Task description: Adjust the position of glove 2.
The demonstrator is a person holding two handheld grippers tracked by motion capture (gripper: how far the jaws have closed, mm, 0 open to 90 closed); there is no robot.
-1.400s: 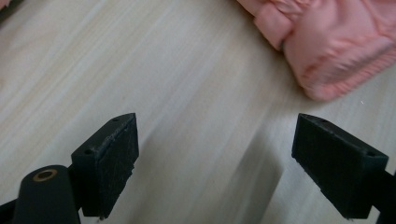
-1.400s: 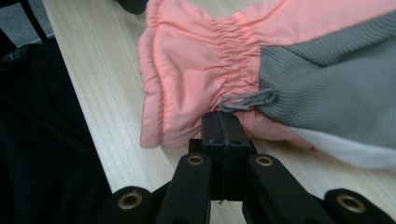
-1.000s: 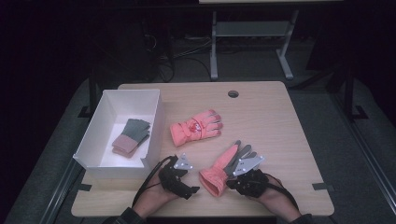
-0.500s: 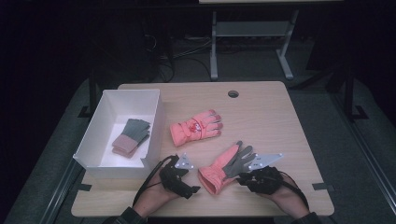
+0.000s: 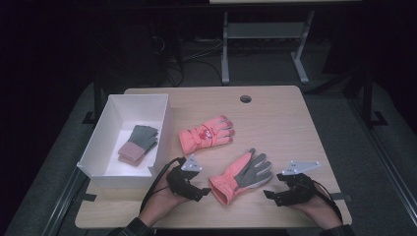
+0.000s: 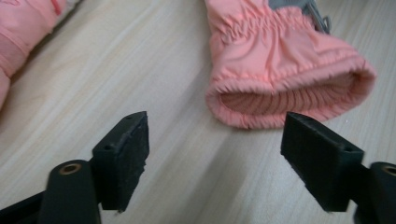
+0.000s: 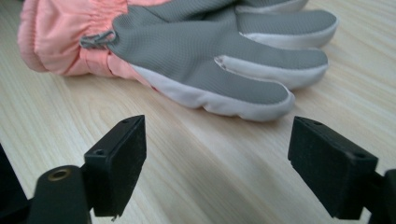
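A pink glove (image 5: 241, 176) lies grey palm up near the table's front, cuff toward my left gripper (image 5: 205, 191). Its open cuff (image 6: 289, 88) sits just ahead of the left gripper (image 6: 215, 158), whose jaws have just been closing a little but stand open with nothing between them. My right gripper (image 5: 269, 195) is to the right of the glove, apart from it. Its jaws have just been opening and hold nothing; the glove's grey fingers (image 7: 261, 56) lie ahead of the right gripper (image 7: 217, 163). A second pink glove (image 5: 205, 135) lies farther back.
A white box (image 5: 105, 147) stands at the left with a grey and pink glove (image 5: 138, 143) inside. The wooden table (image 5: 285, 128) has a round cable hole (image 5: 245, 99) near its far edge. A metal frame (image 5: 265, 34) stands beyond the table.
My right gripper has let go of the grey-palmed glove, opened, and drawn away to the right. The glove stays on the table. The left hand has hardly moved.
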